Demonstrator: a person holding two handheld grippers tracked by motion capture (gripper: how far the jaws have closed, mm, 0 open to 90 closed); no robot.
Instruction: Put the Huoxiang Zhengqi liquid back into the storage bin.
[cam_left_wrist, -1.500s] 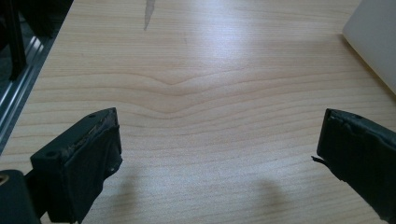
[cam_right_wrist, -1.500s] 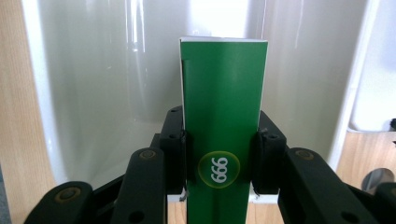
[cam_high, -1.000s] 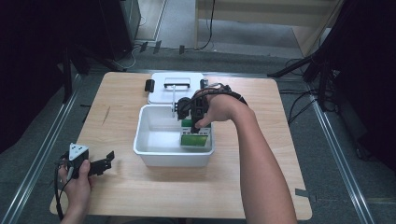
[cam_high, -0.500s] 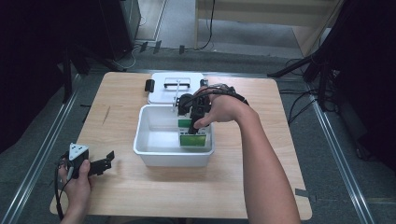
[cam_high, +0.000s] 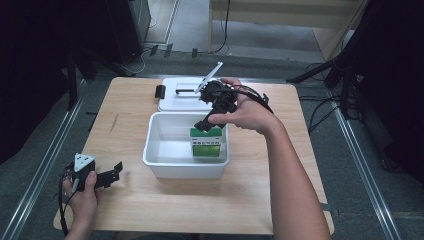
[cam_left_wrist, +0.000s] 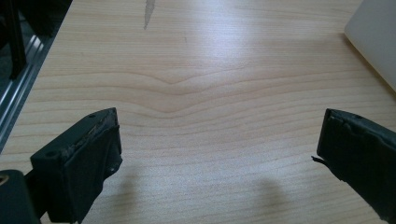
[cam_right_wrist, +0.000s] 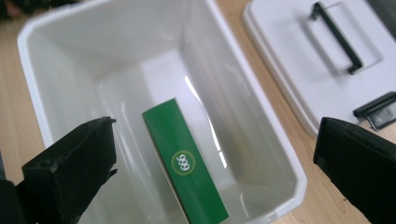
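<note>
A white plastic bin (cam_high: 165, 155) is sitting at the middle of the wooden surface (cam_high: 130, 200), and a green carton (cam_right_wrist: 184, 161) is lying inside it against the wall nearer the white lid (cam_high: 182, 95), which is resting on the surface just beyond the bin with its black handle (cam_right_wrist: 336, 35) facing up. The right tongs (cam_high: 210, 120) are hovering above the carton with the jaws spread wide and nothing between them; in the right gripper view the carton is showing well below, between the two black jaws. The left tongs (cam_high: 112, 175) are resting low over bare wood near the front left corner, well apart from the bin, likewise released and empty. The carton is appearing light and stiff, a thin-walled box with smooth printed faces that are likely to slip under a weak pinch and dent under a hard one. Taking hold across its two broad green faces, near the upper edge where the jaws are clearing the bin wall, is judged the safest grip, since one side is lying close against the bin.
</note>
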